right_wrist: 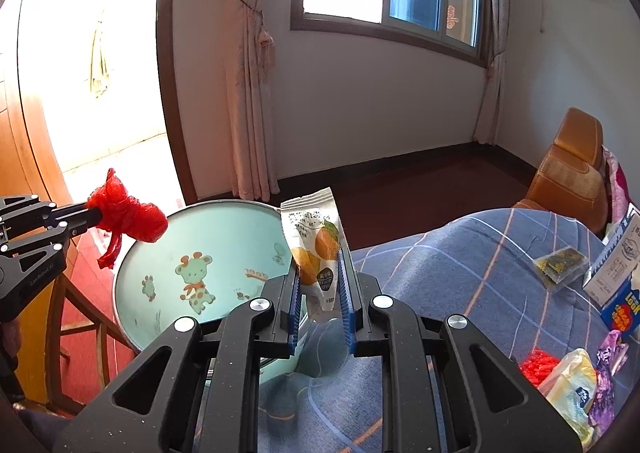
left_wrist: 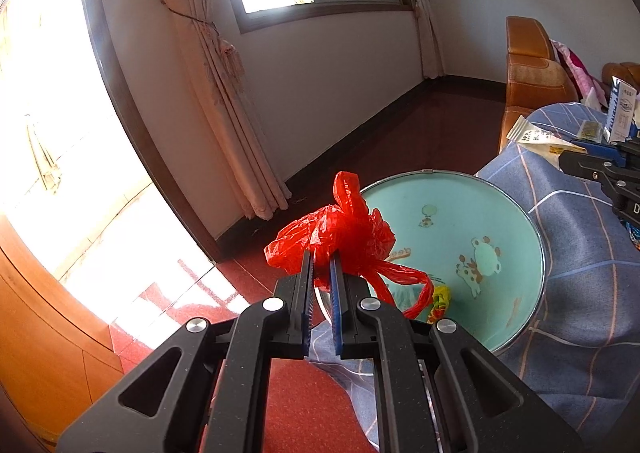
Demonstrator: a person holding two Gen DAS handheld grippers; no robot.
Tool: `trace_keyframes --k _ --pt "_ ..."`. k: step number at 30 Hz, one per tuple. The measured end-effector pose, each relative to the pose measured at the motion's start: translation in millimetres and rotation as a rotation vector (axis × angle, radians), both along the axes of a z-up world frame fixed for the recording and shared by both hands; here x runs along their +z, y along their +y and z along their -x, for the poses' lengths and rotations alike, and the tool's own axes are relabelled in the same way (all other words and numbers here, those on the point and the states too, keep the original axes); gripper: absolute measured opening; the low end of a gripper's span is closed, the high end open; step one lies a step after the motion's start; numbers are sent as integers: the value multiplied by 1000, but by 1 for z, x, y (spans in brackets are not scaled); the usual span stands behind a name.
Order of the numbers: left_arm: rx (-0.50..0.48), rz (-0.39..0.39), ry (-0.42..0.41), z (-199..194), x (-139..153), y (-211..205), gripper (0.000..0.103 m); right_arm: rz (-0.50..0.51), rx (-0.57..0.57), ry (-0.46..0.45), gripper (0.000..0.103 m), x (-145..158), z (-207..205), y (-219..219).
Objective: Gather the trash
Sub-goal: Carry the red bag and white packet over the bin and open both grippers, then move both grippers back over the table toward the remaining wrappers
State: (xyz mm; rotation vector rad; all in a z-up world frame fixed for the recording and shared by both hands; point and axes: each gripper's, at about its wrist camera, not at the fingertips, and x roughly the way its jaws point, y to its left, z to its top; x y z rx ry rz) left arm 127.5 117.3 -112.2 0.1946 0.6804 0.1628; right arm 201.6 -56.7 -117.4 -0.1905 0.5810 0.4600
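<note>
My left gripper [left_wrist: 321, 273] pinches red bag [left_wrist: 340, 233], limp | right gripper [right_wrist: 319, 273] clamps snack wrapper [right_wrist: 314, 249], probably empty | basin [right_wrist: 224, 229] at 11 o'clock.

Both fisheye views sit close behind their own gripper, facing the window wall. The left view has the basin [left_wrist: 452, 253] at 1 o'clock; the right view has it at 9 o'clock [right_wrist: 192, 253]. They share basin, curtain and checked cloth.
</note>
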Motion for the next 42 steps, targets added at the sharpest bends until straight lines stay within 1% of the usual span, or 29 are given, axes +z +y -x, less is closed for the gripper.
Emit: trace_keyframes --k 20,25,26,27,28,29,31,33,37,39,42 --pt "-11 15 12 -2 -3 1 7 6 30 8 18 -1 1 12" --pt "-47 29 25 -2 -6 -5 11 7 66 29 20 -4 0 17" --pt "-57 33 27 -2 -6 -6 15 14 75 30 25 -6 0 19" --pt "-63 37 26 -2 -6 -8 26 16 86 34 29 -7 0 21" --pt "-68 35 23 -1 -6 -10 33 20 92 38 39 -9 0 22" --pt "-69 28 20 0 -6 -12 43 22 89 38 42 -10 1 23" --pt "-74 26 15 0 -6 -14 45 16 79 45 42 -11 0 22" --pt "-65 24 6 1 -5 -14 59 8 63 47 43 -11 -1 17" --pt "-53 26 4 1 -4 -13 59 -7 0 48 44 -8 4 2" --pt "-47 33 10 1 -6 -14 59 -19 -50 48 44 -3 11 -16" --pt "-63 37 26 1 -12 -23 59 -39 -136 40 47 6 32 -52"
